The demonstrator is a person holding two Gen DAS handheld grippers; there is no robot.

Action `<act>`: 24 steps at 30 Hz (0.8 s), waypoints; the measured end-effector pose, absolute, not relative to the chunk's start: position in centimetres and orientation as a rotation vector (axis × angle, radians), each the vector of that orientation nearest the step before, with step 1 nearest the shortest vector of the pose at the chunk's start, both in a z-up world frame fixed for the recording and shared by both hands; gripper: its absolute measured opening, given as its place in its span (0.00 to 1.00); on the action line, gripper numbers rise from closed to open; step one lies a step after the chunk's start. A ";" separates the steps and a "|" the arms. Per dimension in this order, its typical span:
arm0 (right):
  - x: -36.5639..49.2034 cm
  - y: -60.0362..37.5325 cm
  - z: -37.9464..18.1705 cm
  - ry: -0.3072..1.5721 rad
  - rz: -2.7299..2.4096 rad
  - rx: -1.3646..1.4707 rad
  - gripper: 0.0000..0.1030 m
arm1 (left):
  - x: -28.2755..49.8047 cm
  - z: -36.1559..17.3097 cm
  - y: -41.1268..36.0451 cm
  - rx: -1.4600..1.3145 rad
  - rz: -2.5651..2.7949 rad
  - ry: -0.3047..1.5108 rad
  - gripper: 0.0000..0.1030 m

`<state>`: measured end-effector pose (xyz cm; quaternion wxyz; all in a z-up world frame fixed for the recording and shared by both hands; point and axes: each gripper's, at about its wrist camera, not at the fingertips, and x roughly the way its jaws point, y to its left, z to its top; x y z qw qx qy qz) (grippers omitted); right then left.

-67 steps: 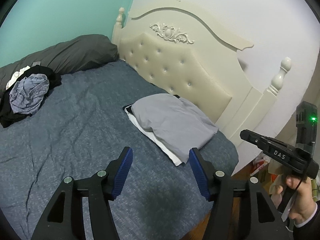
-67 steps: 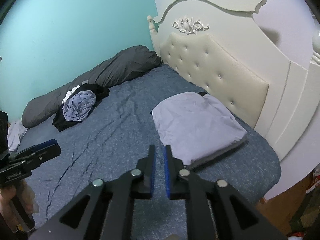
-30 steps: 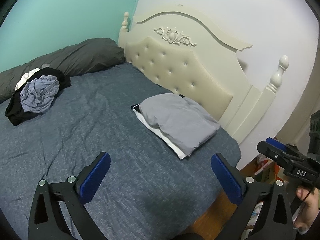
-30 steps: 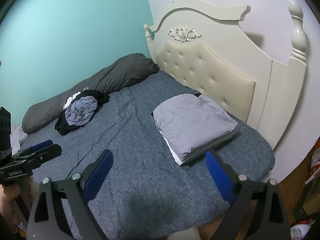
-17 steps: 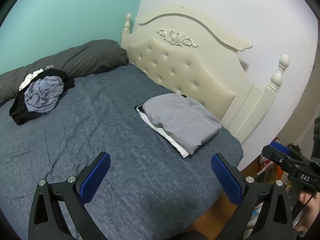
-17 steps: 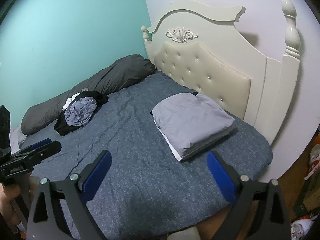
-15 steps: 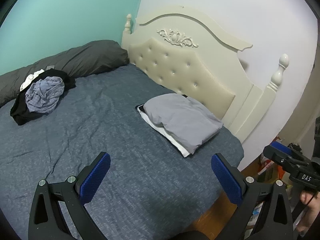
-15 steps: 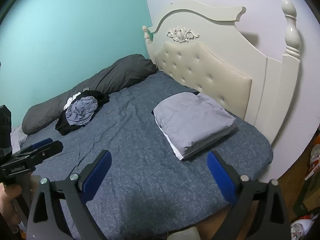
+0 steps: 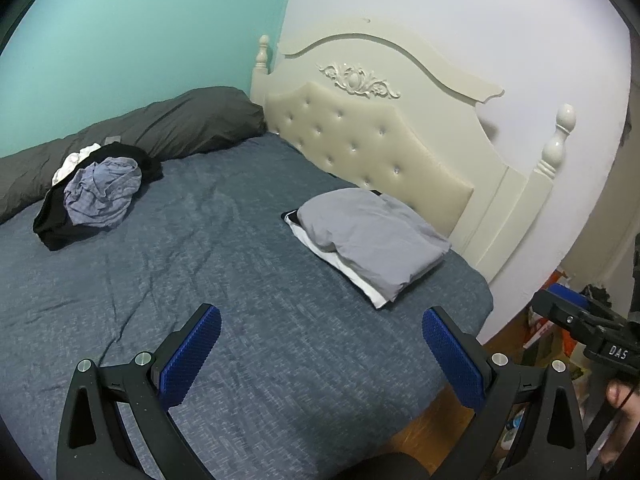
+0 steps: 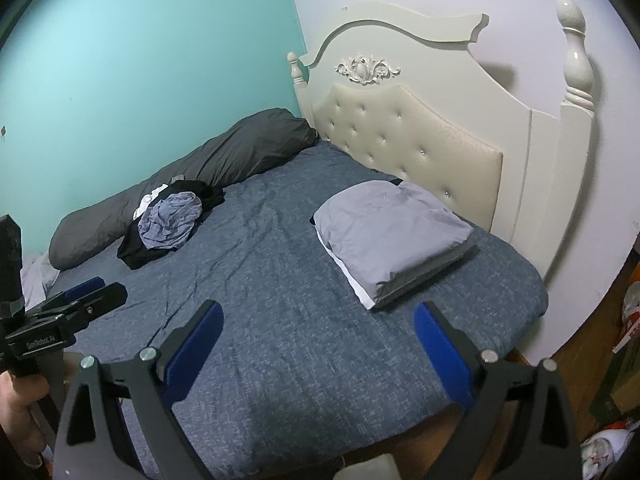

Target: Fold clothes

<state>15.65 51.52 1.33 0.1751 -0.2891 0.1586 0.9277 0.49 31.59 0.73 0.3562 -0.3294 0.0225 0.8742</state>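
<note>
Grey folded stack (image 9: 372, 236) one, crumpled pile (image 9: 98, 192) one; both grippers' jaws spread.

Teal wall (image 9: 140, 32) on one side, pale white wall (image 9: 460, 20) behind a cream carved headboard (image 9: 372, 136) with tufted padding and turned posts. Blue-grey bedspread (image 9: 208, 264), wrinkled, over the mattress. Long dark grey pillow (image 10: 192, 172) along the teal wall. Wooden floor (image 10: 576, 344) beside the bed. Dim, even light.
</note>
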 end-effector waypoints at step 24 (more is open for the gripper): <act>17.0 49.7 0.8 0.449 2.619 -0.828 0.94 | 2.5 0.8 30.2 -0.814 2.276 0.097 1.00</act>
